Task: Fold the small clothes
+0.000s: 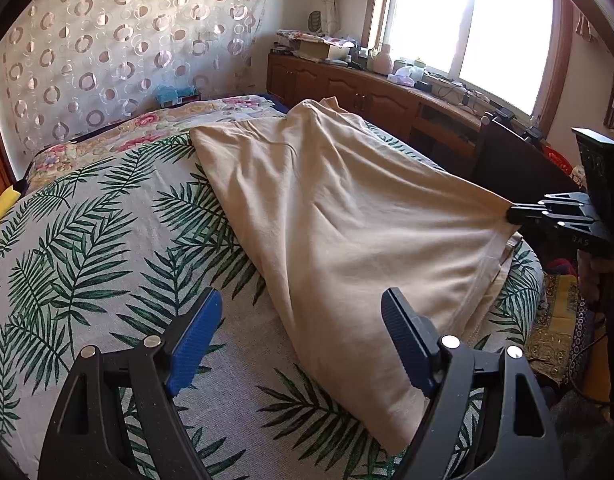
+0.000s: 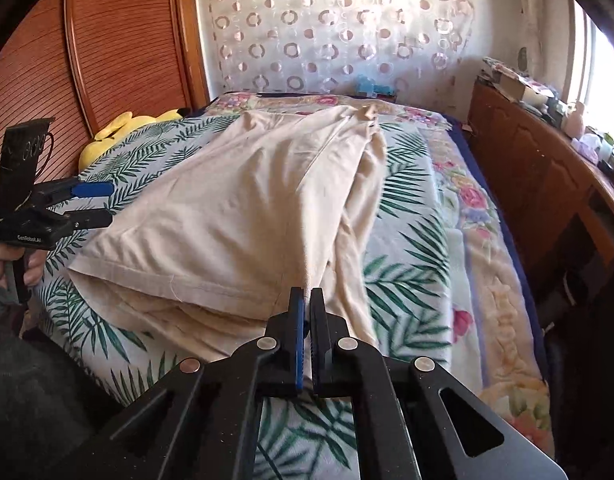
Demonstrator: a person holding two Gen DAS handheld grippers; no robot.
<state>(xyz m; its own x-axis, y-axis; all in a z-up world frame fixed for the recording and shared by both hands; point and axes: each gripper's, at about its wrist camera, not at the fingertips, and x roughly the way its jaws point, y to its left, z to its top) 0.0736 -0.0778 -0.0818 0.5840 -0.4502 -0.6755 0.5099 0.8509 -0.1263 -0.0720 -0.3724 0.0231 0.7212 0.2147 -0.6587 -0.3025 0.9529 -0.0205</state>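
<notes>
A beige garment point(image 1: 339, 216) lies lengthwise on the bed's palm-leaf sheet point(image 1: 87, 240), its hem end nearest me. In the left wrist view my right gripper point(image 1: 511, 216) is shut on a hem corner and holds it taut above the bed. In its own view the right gripper point(image 2: 307, 294) has its blue pads pressed together with the garment point(image 2: 235, 200) running into them. My left gripper point(image 1: 303, 304) stands open just above the sheet at the garment's other hem corner. Seen from the right wrist, the left gripper point(image 2: 107, 204) is beside that corner, with nothing gripped.
A floral blanket point(image 2: 467, 200) covers the bed's far end and right side. A wooden cabinet point(image 2: 539, 168) with clutter on top runs under the window point(image 1: 467, 20). A yellow plush toy point(image 2: 123, 128) sits by the wooden panel point(image 2: 107, 40). A person's hand point(image 2: 11, 264) holds the left gripper's handle.
</notes>
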